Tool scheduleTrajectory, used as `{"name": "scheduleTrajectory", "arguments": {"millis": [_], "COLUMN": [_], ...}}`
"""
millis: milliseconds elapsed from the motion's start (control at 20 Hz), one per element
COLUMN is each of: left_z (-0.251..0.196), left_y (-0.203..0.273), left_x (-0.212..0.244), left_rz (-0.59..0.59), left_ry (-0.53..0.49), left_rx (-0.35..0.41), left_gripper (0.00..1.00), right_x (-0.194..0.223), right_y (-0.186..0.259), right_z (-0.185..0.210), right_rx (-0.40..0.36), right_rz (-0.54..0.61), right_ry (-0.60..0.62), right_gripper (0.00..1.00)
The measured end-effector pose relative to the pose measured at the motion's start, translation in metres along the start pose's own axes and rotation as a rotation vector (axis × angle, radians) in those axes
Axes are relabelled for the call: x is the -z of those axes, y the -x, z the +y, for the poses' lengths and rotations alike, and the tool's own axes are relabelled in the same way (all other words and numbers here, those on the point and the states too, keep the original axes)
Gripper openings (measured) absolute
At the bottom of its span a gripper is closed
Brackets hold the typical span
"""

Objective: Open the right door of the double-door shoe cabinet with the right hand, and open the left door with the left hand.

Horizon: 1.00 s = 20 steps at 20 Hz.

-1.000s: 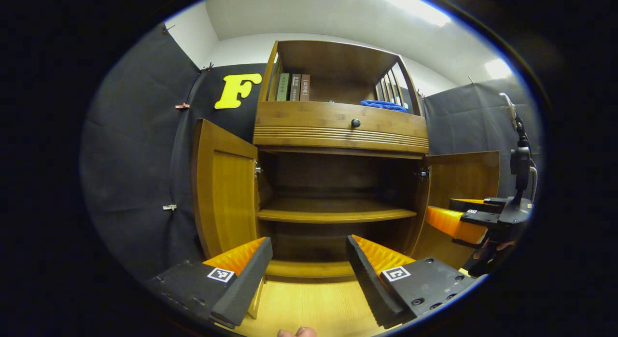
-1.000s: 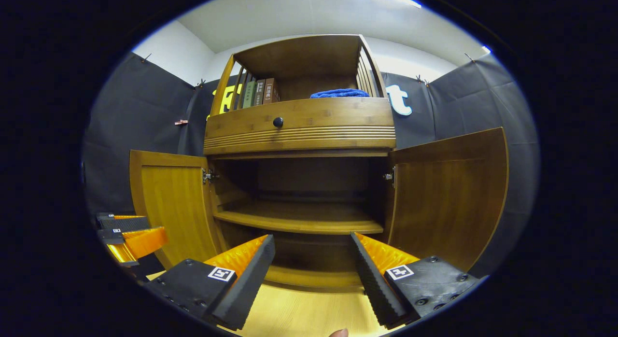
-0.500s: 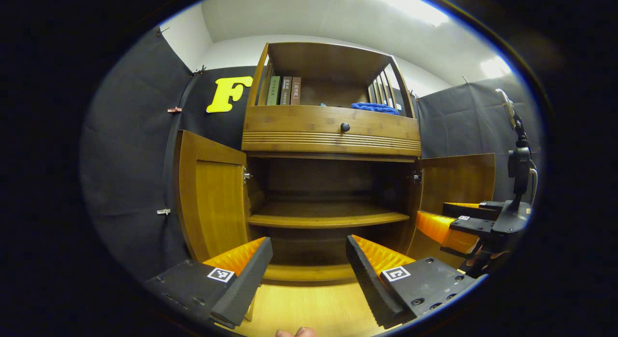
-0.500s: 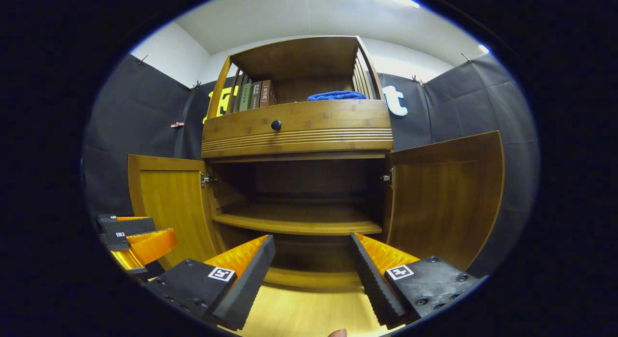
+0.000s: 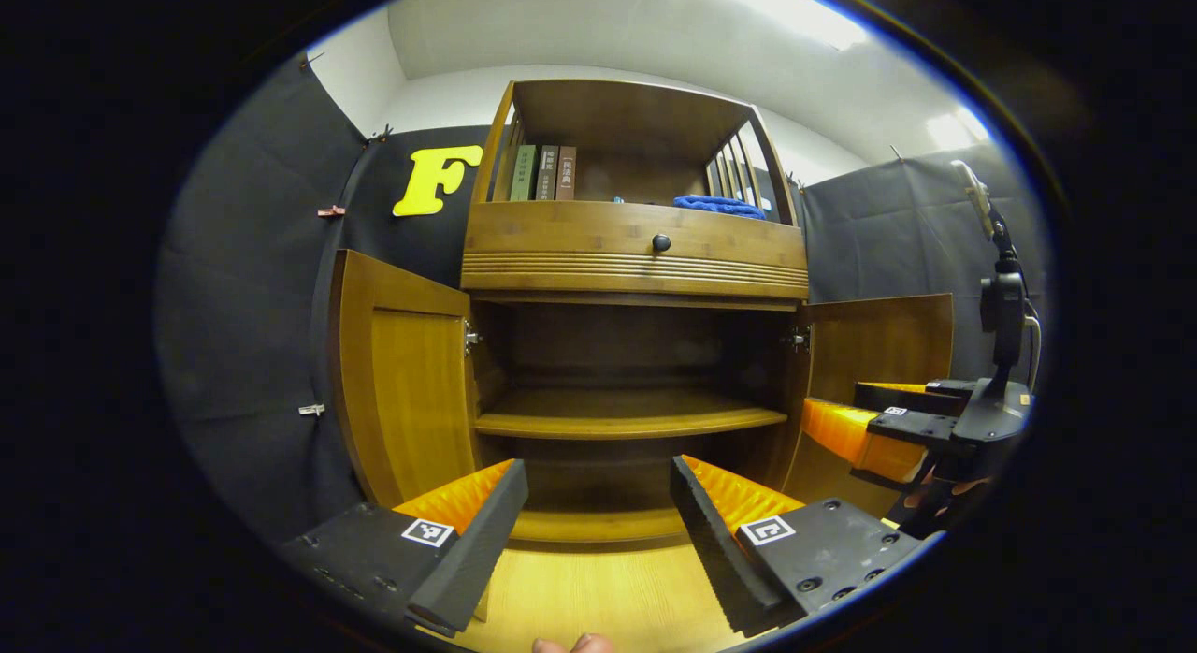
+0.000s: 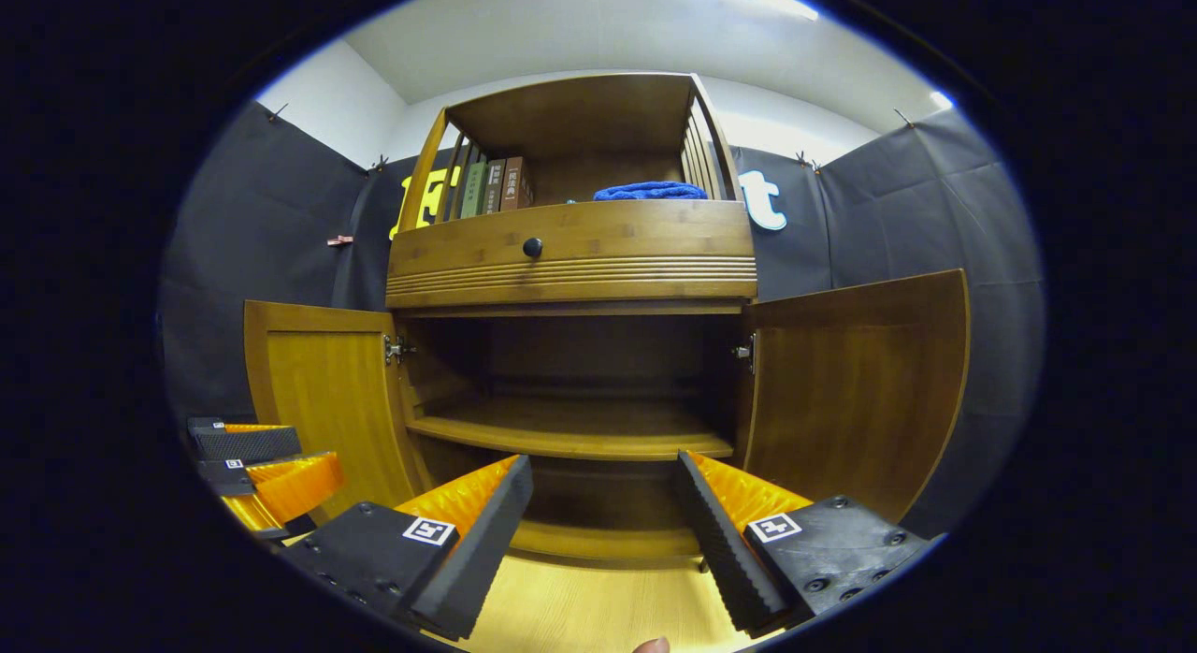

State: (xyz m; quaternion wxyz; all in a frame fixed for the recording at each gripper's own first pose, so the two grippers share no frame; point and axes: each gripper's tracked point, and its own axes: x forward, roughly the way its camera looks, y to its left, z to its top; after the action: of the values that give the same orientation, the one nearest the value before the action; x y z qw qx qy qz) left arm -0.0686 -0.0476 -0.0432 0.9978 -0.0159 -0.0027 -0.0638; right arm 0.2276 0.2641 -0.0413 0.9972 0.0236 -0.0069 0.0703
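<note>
The wooden shoe cabinet stands ahead with both doors swung wide. Its left door and right door hang outward, baring a dark inside with one shelf. In the left gripper view my left gripper is open, back from the cabinet, with nothing between its fingers. My right gripper is open too, in front of the opening. It also appears at the right of the left gripper view as the right gripper; the left gripper appears at the lower left of the right gripper view.
A drawer with a dark knob sits above the doors. On top are several books and a folded blue cloth. Pale wood floor lies below. A black stand rises at the right.
Both grippers have drawn back a little from the cabinet, which looks slightly smaller and shifted left in the left gripper view. The doors stay wide, and both grippers stay open.
</note>
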Motion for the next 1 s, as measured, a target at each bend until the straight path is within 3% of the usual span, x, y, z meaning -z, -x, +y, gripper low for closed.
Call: {"name": "scheduleTrajectory", "arguments": {"millis": [50,1000], "left_z": [0.001,0.003], "left_y": [0.000,-0.004], "left_x": [-0.001,-0.031], "left_rz": [-0.003,-0.048], "left_ry": [0.002,-0.043], "left_rx": [-0.003,-0.014], "left_gripper": [0.96,0.95], "right_x": [-0.003,-0.024], "right_y": [0.001,0.015], "right_z": [0.002,-0.001], "right_rx": [0.002,0.052], "right_rz": [-0.005,-0.045], "right_ry": [0.004,-0.003], "right_gripper": [1.00,0.98]}}
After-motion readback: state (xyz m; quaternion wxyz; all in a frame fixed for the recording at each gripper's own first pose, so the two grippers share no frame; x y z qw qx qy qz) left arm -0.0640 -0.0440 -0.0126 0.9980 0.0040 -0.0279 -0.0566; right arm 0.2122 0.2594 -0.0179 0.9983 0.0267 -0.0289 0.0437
